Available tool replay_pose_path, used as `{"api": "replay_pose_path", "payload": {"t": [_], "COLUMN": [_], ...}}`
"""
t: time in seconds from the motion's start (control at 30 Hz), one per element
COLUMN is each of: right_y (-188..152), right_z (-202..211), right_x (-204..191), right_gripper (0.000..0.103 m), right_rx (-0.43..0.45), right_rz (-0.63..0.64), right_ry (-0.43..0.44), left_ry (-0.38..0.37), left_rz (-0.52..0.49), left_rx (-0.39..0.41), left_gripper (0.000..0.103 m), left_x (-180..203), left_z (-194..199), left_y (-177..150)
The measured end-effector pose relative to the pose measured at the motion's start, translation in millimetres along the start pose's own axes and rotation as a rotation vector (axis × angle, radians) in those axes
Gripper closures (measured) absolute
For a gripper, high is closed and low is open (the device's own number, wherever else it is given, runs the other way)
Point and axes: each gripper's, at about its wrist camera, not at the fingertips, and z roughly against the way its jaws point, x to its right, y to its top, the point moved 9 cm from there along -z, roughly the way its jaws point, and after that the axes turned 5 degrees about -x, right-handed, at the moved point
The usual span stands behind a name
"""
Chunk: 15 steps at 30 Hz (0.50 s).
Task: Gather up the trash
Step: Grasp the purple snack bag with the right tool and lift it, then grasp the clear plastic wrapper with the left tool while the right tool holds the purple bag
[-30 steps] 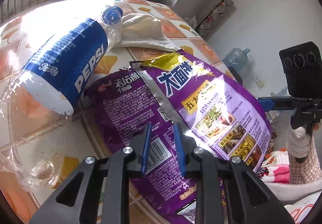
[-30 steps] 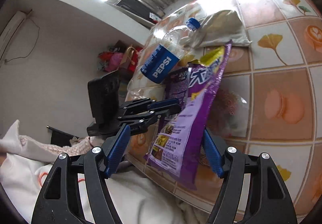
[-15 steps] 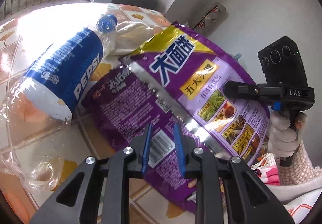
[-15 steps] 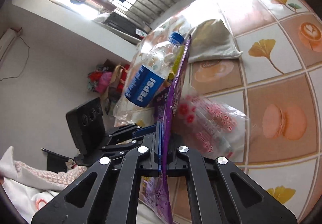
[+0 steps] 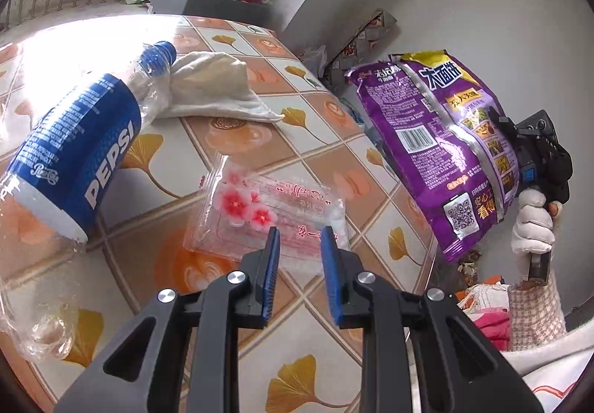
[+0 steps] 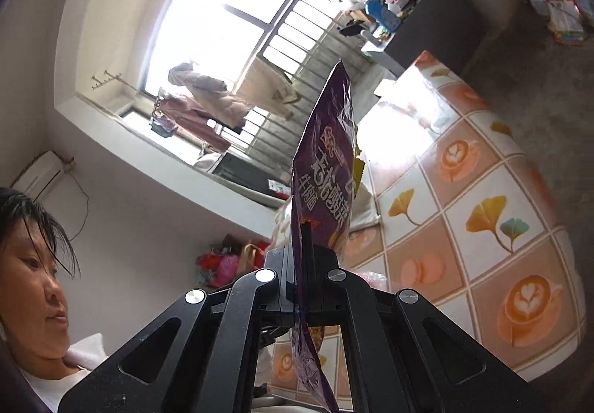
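between the pressed pads of the right hand-held gripper hangs the purple noodle bag, pinched edge-on, clear of the surface and off its right rim. to carry it well, keep the pinch firm and the bag hanging freely, since glossy film can slip; where it goes is out of view. ahead of the left hand-held gripper, jaws narrowly apart on nothing, lies a clear flowered wrapper flat on the tiles, likely next. to its left lies the pepsi bottle, cap against a cream cloth beyond.
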Motion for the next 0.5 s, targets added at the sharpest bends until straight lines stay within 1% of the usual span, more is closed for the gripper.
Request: {"api": "replay_pose_path", "payload": {"t": [0.07,0.13,0.23,0.3,0.33,0.4,0.43,0.5], "right_y": [-8,-13,-12,-8,-7,-9,-12,-21], "right_z": [-2,-3,-8,-8,-11,-21,-28,-46], "right_x": [10,18,15,9,7,8,12,28], "right_gripper": [0.103,0.103,0.103,0.103,0.103,0.103,0.103,0.103], "right_rx": [0.000,-0.008,-0.004,0.000,-0.007,-0.036,-0.056,-0.114], "right_rz": [-0.030,-0.060,-0.077,-0.076,-0.067,-0.035,-0.010,0.045], "right_ry": [-0.006,0.010,0.082,0.144,0.151,0.111,0.062,-0.089], "left_ry": [0.012,0.026,0.043,0.063,0.079,0.116,0.134,0.156], "left_rz": [-0.004,-0.003,-0.002,-0.005,-0.006,0.017,0.035,0.061], "left_rx": [-0.007,-0.010,-0.028,-0.061,-0.079,-0.114,-0.121,-0.111], "left_gripper": [0.081,0.081,0.078,0.076,0.076,0.076,0.076,0.076], "left_x": [0,-2,-4,-6,-8,-16,-21,-28], "left_z": [-3,-5,-2,-2,-2,-3,-3,-1], "left_y": [2,7,4,-2,-6,-13,-16,-17]}}
